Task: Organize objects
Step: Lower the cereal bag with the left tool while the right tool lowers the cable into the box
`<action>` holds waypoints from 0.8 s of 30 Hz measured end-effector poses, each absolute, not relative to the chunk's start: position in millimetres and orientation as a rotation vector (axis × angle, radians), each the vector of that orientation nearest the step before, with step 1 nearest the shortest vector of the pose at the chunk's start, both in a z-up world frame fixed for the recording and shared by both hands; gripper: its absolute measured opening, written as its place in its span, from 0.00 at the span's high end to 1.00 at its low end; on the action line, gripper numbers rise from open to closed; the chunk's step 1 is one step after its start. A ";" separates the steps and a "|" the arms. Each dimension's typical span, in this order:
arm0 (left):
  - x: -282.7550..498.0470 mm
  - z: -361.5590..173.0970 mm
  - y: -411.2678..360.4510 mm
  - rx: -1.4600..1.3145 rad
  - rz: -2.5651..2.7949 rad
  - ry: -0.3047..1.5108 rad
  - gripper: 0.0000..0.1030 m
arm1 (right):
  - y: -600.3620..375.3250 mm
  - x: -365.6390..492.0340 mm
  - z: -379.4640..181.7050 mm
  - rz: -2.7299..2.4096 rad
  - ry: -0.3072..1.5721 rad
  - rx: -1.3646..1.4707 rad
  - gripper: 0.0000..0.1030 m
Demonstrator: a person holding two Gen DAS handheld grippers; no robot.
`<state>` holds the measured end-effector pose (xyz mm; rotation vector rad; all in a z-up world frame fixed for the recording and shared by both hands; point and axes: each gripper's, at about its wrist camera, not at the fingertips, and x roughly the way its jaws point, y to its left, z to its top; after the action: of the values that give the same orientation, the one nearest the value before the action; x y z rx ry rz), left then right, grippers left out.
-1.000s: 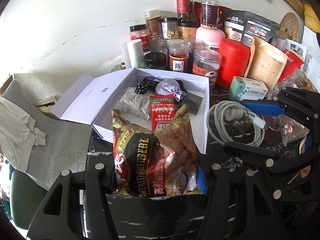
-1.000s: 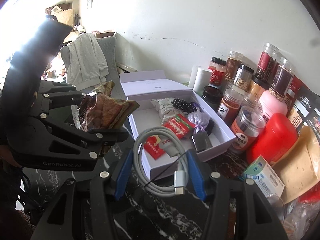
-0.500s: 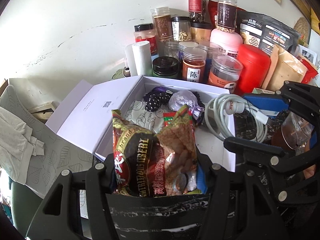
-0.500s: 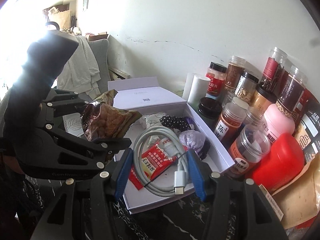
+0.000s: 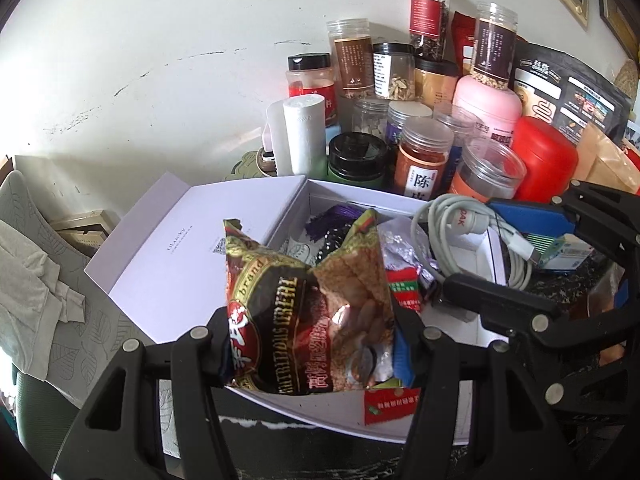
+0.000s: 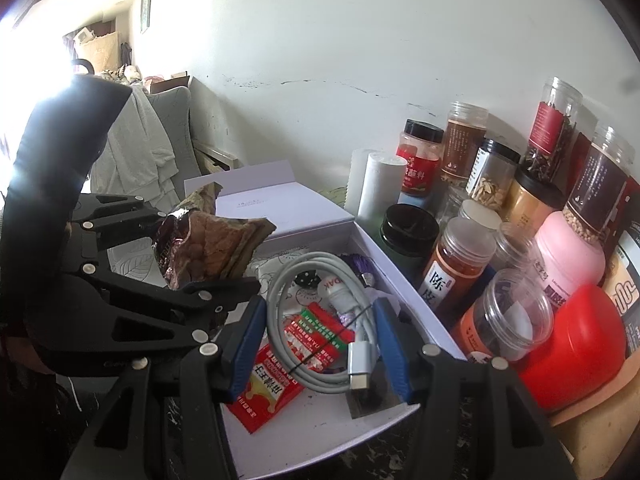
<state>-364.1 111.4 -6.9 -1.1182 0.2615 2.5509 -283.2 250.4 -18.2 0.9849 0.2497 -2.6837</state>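
White box [image 6: 320,432]; red canister [image 6: 576,344]; blue-padded gripper [image 6: 320,344].

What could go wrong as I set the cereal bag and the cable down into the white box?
The cereal bag and coiled cable hang close together over the white box, so the two grippers could collide. The box already holds red packets, so the bulky bag may sit proud. Jars crowd the box's far wall.

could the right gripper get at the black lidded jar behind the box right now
Probably not: the right gripper is shut on the coiled cable, and the white box's far wall stands before the black-lidded jar.
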 end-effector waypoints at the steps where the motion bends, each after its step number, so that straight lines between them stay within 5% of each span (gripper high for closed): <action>1: -368.6 -8.4 111.9 -1.119 2.551 0.263 0.45 | 252.0 -287.8 -19.1 -2.686 0.245 0.987 0.46; 24: -407.5 -72.3 131.7 -1.293 2.432 0.333 0.45 | 272.9 -334.9 -73.9 -2.651 0.205 1.178 0.46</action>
<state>-407.5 131.7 -72.3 -1.2930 0.3332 2.4317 -334.9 272.9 -73.9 1.1780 0.2045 -2.6510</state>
